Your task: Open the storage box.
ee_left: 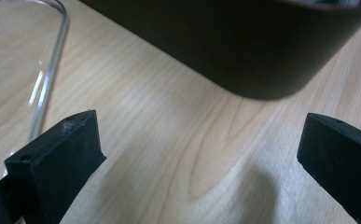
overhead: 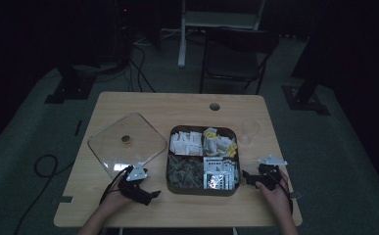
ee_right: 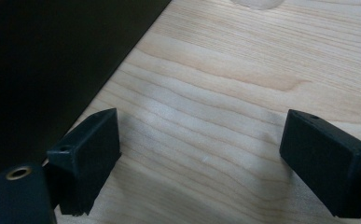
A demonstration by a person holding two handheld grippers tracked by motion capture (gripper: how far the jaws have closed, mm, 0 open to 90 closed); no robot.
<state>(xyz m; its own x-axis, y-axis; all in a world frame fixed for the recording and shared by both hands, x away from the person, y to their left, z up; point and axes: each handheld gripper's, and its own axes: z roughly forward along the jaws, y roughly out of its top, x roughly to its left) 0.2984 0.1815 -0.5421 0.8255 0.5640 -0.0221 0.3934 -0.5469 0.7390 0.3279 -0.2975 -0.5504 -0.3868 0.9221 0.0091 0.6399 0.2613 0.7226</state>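
A dark square box (overhead: 202,191) with four compartments of tea bags and sachets sits mid-table. Its clear lid (overhead: 123,143) with a small knob lies flat to the left. My left gripper (overhead: 150,195) rests on the table by the box's front left corner, open, nothing between its jaws. In the left gripper view the box wall (ee_left: 243,42) looms ahead and the lid's edge (ee_left: 52,70) curves at left. My right gripper (overhead: 248,177) lies right of the box, open and empty. The right gripper view has the box wall (ee_right: 52,60) at its left.
The wooden table (overhead: 177,105) has a cable hole (overhead: 215,106) near its far edge. A dark chair (overhead: 236,56) stands behind the table, and cables (overhead: 45,166) run across the floor at left.
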